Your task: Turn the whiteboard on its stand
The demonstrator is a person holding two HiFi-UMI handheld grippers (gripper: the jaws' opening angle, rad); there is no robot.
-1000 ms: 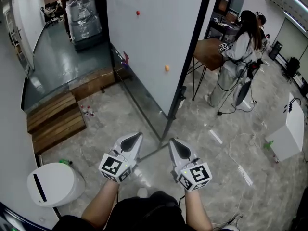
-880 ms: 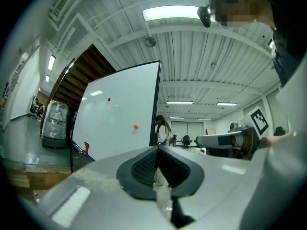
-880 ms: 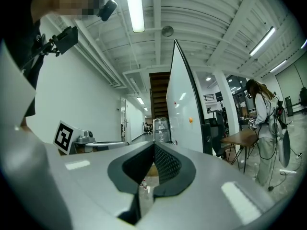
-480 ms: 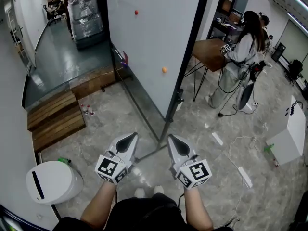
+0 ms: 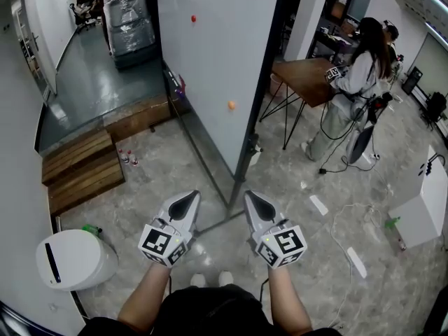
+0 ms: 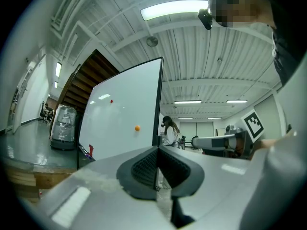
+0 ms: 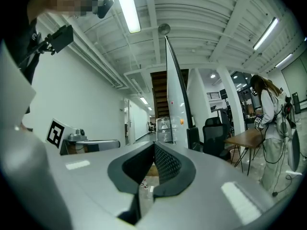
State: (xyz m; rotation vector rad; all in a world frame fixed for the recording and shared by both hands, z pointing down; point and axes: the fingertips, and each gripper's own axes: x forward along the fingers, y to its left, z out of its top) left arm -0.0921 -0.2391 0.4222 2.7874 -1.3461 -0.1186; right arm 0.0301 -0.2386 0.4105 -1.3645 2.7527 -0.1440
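A tall whiteboard [image 5: 217, 54] with a black frame stands upright on its stand ahead of me; a red magnet [image 5: 193, 19] and an orange magnet [image 5: 231, 105] stick to it. Its near black post [image 5: 255, 117] runs down to the floor foot. My left gripper [image 5: 189, 203] and right gripper [image 5: 253, 203] hover side by side just short of that foot, both shut with nothing between their jaws. The left gripper view shows the whiteboard [image 6: 122, 114] face-on with its orange magnet [image 6: 137, 127]. Through the right gripper view the whiteboard [image 7: 175, 92] appears edge-on.
A white round bin [image 5: 73, 259] stands at my left. Wooden steps [image 5: 80, 166] lie behind it. A wrapped pallet [image 5: 129, 16] sits at the back. A wooden table [image 5: 304, 79] and two people [image 5: 353, 82] are at the right, with a white box [image 5: 420, 201] and cables [image 5: 350, 215] on the floor.
The view has shifted slightly; the whiteboard post and the people sit a little further left and nearer. Both grippers stay shut, side by side.
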